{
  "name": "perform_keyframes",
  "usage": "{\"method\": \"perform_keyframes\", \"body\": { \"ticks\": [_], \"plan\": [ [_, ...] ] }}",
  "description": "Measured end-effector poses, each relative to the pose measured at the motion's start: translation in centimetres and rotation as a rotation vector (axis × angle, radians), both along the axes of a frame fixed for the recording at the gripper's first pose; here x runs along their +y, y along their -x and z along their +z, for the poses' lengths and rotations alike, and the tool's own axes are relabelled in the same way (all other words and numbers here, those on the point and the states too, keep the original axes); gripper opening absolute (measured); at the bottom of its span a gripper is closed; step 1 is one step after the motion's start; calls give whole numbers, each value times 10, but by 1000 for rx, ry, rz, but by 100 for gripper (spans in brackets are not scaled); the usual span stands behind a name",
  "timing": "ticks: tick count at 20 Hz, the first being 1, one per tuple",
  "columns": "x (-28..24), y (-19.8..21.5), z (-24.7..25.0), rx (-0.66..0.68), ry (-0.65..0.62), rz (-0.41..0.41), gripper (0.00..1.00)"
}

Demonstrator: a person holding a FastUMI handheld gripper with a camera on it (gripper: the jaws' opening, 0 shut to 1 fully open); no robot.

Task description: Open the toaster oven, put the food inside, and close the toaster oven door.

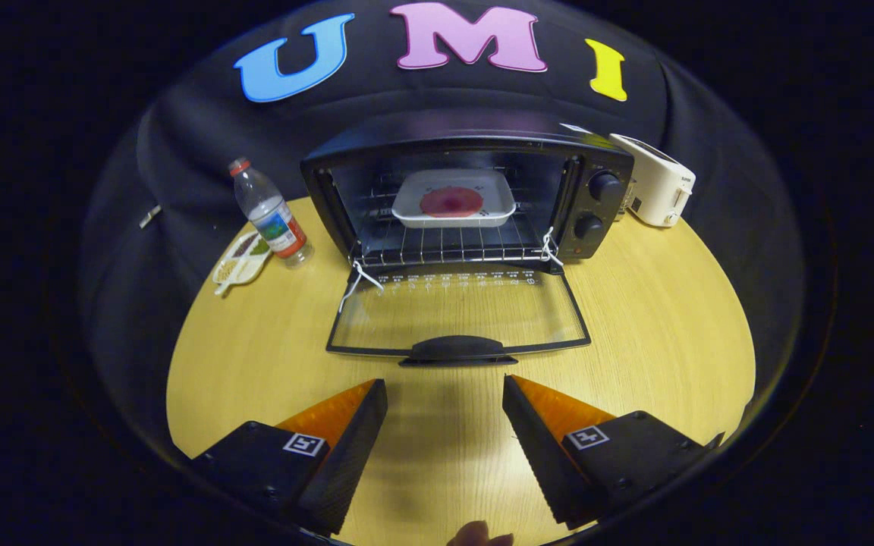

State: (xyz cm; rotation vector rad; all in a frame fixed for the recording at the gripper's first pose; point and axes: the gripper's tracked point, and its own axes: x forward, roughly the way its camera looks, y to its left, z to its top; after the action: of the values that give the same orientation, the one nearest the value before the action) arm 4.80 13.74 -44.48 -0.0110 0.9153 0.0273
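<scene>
Nearest me, my gripper (444,394) hangs over the wooden table (657,334) with its fingers spread wide and nothing between them. Just ahead of the fingertips lies the toaster oven door (458,312), folded flat, its black handle (457,349) toward me. Beyond it I see the toaster oven (467,193) with a white tray of food (454,199) on the wire rack. A water bottle (270,214) and snack dish (240,258) stand left; a white toaster (655,180) sits right.
</scene>
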Motion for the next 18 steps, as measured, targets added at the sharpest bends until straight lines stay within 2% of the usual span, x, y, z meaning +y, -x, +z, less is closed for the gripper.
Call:
{"method": "perform_keyframes", "body": {
  "ticks": [9, 15, 18],
  "plan": [
    [-8, -19, -59, 96, 92, -43, 99],
    [-9, -31, -78, 150, 56, -118, 99],
    [-9, -31, -73, 151, 57, -102, 99]
  ]
}}
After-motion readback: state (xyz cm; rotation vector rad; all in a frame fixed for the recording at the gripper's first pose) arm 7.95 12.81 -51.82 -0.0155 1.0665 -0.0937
